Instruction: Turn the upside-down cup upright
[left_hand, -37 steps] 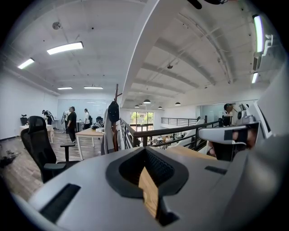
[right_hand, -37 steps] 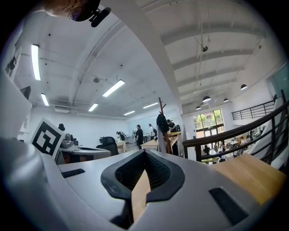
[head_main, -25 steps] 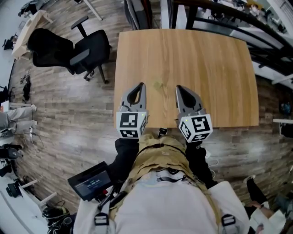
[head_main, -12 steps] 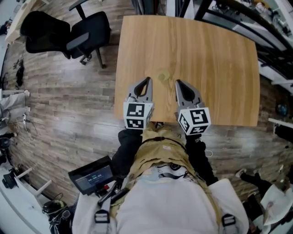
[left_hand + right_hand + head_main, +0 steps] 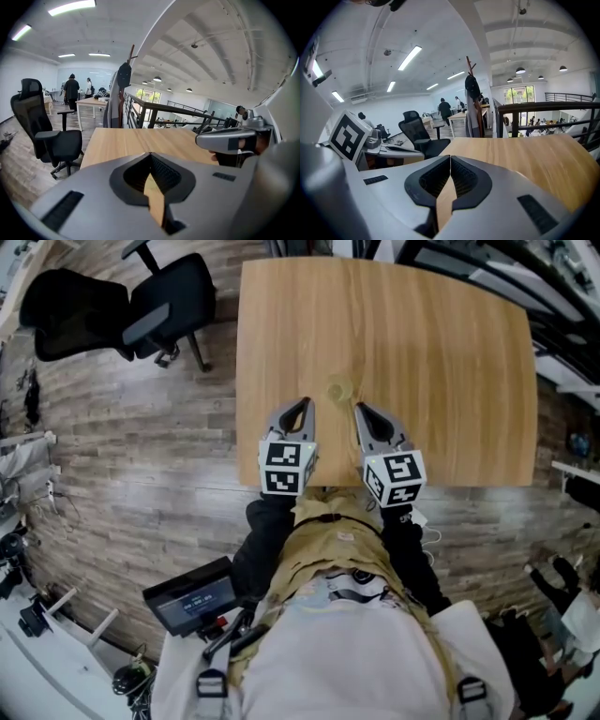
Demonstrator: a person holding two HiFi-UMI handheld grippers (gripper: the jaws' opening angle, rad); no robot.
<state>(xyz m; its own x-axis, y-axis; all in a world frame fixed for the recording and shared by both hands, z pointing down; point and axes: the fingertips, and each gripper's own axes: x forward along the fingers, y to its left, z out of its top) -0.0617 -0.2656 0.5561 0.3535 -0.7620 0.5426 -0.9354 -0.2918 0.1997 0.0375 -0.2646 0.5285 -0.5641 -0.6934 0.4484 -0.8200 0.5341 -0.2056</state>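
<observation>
Over the near edge of the wooden table [image 5: 431, 352] | left gripper [image 5: 302, 405]: jaws closed, tips together, nothing between them | right gripper [image 5: 360, 410]: clenched the same way, empty, just beside the left | cup [image 5: 337, 390]: faint pale round shape on the tabletop just beyond and between both tips, untouched, orientation too faint to tell

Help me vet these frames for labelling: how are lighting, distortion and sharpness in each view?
Head view: even light, sharp, table edges bowed slightly. Left gripper view: heavy fisheye, black corners, ceiling strip light blown out. Right gripper view: same fisheye vignette, bright tube lights, table crisp.
</observation>
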